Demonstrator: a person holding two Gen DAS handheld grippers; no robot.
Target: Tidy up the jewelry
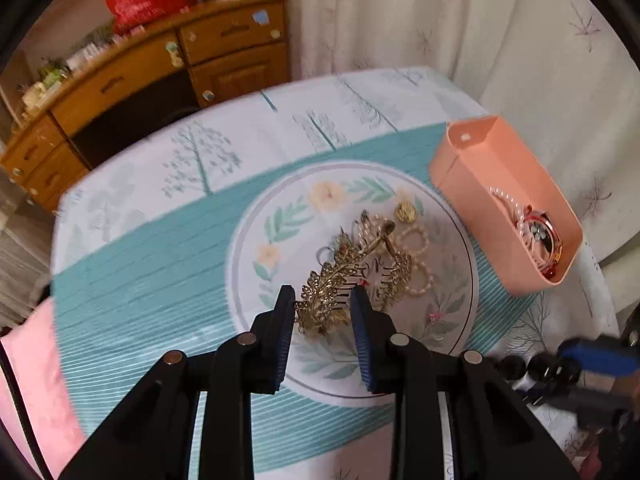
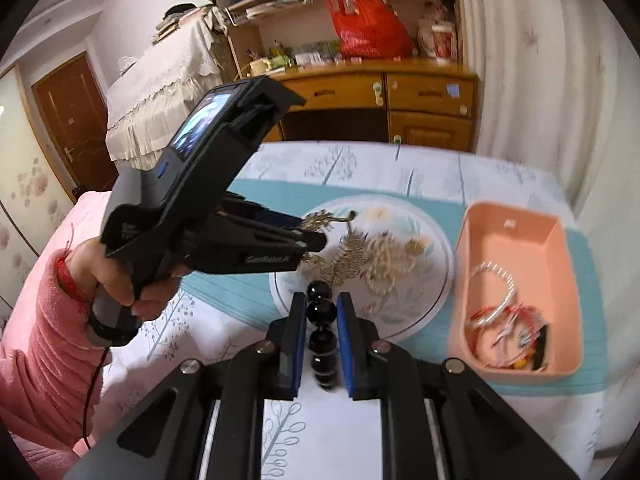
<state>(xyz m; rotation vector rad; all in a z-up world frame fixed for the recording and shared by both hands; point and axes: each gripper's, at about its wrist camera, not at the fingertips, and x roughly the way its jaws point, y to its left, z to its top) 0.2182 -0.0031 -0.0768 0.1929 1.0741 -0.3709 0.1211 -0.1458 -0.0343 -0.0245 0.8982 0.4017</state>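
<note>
On the left side of the table (image 2: 192, 344), which is covered by a white and teal cloth printed with trees, a hand in a pink fleece sleeve (image 2: 116, 280) holds the left gripper (image 1: 323, 300) over the near-left rim of the round white plate with leaf and flower print (image 1: 248, 240). Its blue-padded jaws stand partly apart, either side of a gold leaf-shaped hair comb (image 1: 340, 280); the comb sits between the pads but whether they press it I cannot tell. The comb lies on a tangle at the plate's middle, with cream pearl bead bracelets (image 1: 416, 256) just to its right and a small round gold piece (image 1: 406, 211) beyond them toward the far rim.

Near the front edge of the table, just before the plate's near rim, the right gripper (image 2: 322, 308) has its jaws nearly closed on a string of glossy black round beads (image 2: 322, 312), which runs between the pads and sticks out past the tips.

Toward the right edge of the table sits a peach-pink plastic rectangular tray (image 2: 512, 232), beside the plate and apart from it. In its near end lie a white beaded bracelet (image 2: 496, 276) and red cord bracelets (image 2: 508, 320) heaped together
</note>
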